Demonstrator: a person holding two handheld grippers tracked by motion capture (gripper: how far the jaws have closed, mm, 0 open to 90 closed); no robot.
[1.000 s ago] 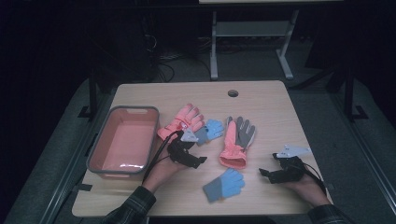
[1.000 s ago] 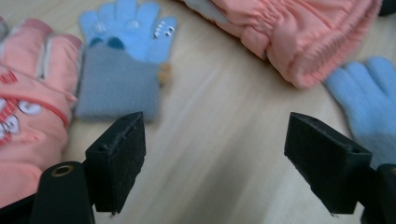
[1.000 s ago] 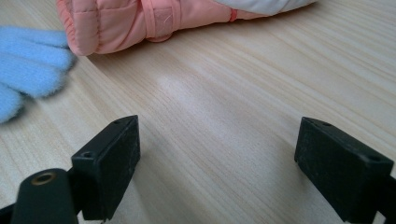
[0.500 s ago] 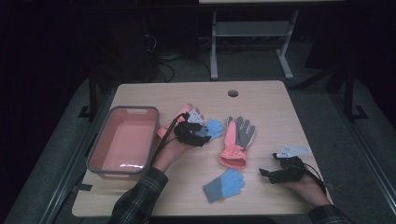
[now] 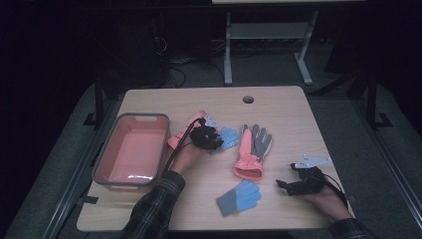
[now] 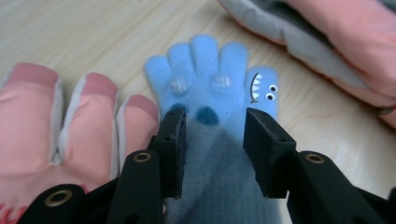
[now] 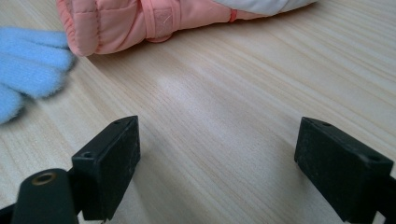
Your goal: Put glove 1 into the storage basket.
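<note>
Left gripper (image 6: 212,140): my jaws sit apart, straddling the blue glove (image 6: 217,93), not clamped.
Blue glove: flat on table (image 5: 278,107), beside pink glove (image 6: 70,121).
Right gripper (image 7: 217,163): jaws wide, over bare wood.

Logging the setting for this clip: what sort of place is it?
Probably a lab or recording workspace: a lone wooden table on dark carpet, loose cables on the floor behind it, and a metal stand farther back.

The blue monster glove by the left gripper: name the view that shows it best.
Left gripper view: the blue monster glove lies between the open jaws, its teeth and eyes plain. In the high view it is a small blue patch beside the left gripper.
</note>
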